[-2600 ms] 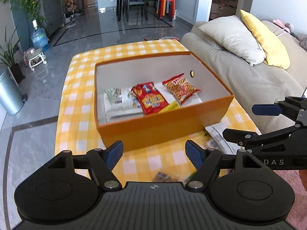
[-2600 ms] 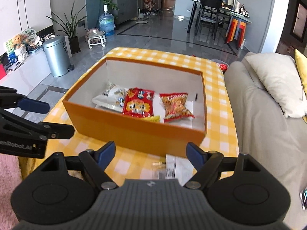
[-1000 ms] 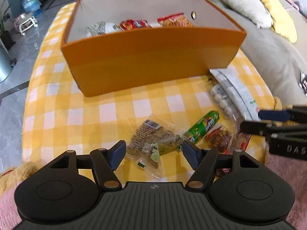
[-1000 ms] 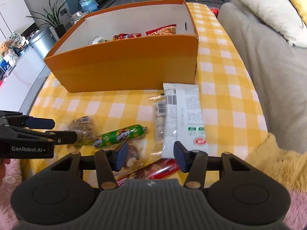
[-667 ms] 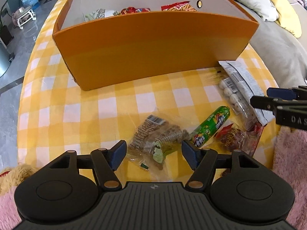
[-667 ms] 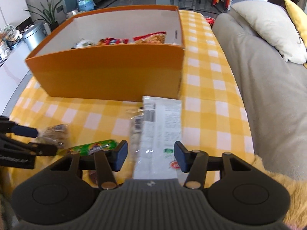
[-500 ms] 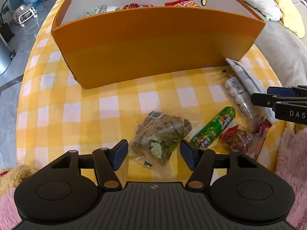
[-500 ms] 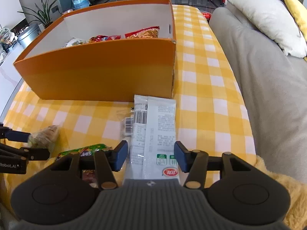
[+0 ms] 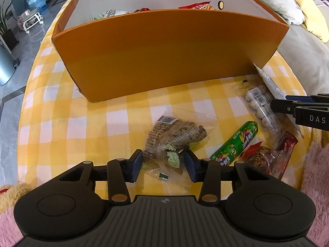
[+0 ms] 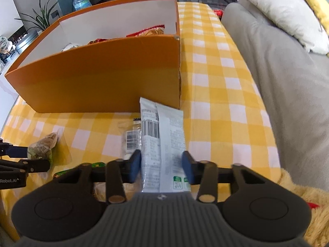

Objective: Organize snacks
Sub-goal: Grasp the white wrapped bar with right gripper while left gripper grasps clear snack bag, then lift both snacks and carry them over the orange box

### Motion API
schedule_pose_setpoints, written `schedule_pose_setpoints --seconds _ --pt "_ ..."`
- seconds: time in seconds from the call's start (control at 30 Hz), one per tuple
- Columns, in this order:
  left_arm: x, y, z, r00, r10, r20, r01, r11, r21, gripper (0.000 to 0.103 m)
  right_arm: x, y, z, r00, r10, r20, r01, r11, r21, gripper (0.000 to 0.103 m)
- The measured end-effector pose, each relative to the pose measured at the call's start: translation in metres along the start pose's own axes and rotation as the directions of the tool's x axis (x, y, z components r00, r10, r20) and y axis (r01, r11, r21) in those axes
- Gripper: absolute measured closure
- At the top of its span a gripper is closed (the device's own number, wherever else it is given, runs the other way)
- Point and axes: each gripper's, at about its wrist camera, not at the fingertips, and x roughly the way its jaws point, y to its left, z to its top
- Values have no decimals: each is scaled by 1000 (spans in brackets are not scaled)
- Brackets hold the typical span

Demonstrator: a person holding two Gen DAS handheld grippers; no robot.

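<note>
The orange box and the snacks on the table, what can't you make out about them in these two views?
- Orange box: its front wall hides most of the snacks inside, both views.
- White packet: near end runs under the right hand-held gripper, right wrist view.
- Red packet: print too small to read, partly behind the left gripper's arm, left wrist view.

The near wall of the orange box (image 9: 164, 53) hides most of the packets inside; only their top edges show above it. In front of the box, the near end of the white packet (image 10: 162, 144) disappears behind the right gripper's body. Whether either gripper's fingers (image 9: 136, 163) actually press their packets is unclear.
</note>
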Motion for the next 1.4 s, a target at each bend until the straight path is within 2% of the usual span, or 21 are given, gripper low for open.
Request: schedule_pose_setpoints --seconds 0.23,0.37,0.63,1.03,1.4 --pt "-4 4 -1 1000 -7 2 7 1000 -28 58 -6 10 -1 998 -47 31 49 996 -73 84" --pt "-13 5 -2 1000 -10 22 11 999 -35 59 -12 14 -1 997 -56 51 61 993 -103 89" --pt "-42 14 -3 997 -41 72 47 995 -90 59 -34 28 1 992 -58 111 76 983 -166 91" --pt "-87 17 0 984 -86 158 110 982 -154 59 -76 51 -4 986 15 167 23 974 -224 92" --pt "-132 18 24 959 -70 275 108 986 -123 59 -122 70 11 963 99 251 -29 964 -266 93"
